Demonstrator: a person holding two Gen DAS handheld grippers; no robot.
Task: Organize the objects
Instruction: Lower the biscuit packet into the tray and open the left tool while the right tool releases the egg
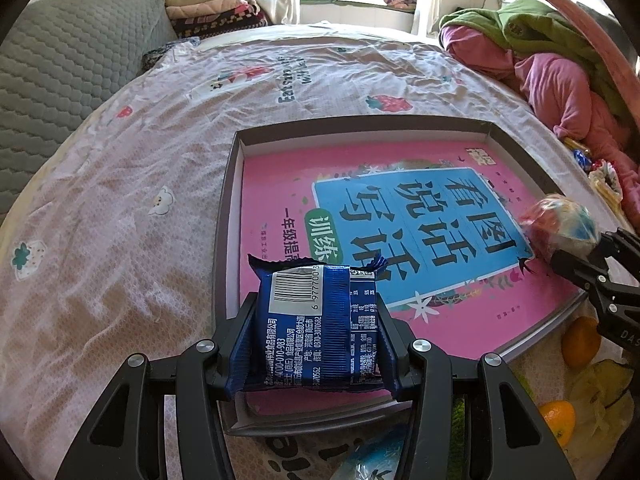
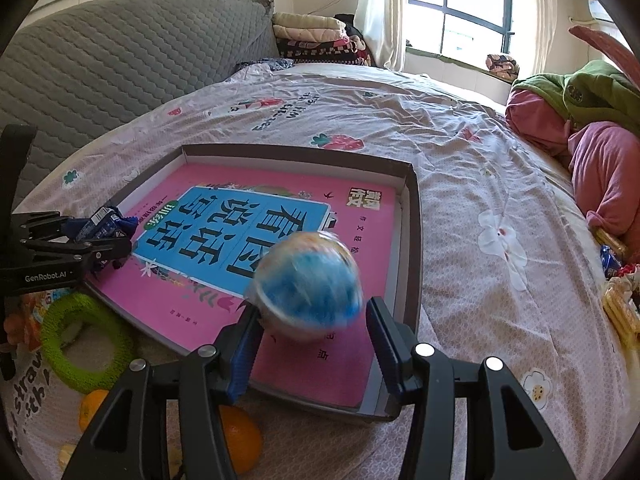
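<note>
A shallow dark box (image 1: 228, 208) (image 2: 412, 216) lies on the bed with a pink book (image 1: 280, 184) (image 2: 360, 240) flat inside it. My left gripper (image 1: 318, 320) is shut on a blue snack packet (image 1: 320, 320) and holds it over the box's near left corner; it also shows in the right wrist view (image 2: 100, 224). My right gripper (image 2: 312, 320) has its jaws wide apart, and a blurred round blue and orange wrapped item (image 2: 308, 284) (image 1: 560, 220) is between the fingertips over the book. I cannot tell whether the fingers touch it.
Oranges (image 2: 240, 440) (image 1: 580, 336), a green knitted ring (image 2: 84, 348) and yellow wrappers (image 1: 596, 396) lie on the bedsheet near the box. Pink and green bedding (image 1: 560, 72) is piled at the right with snack packets (image 2: 620, 304). A grey headboard (image 1: 60, 60) stands at the left.
</note>
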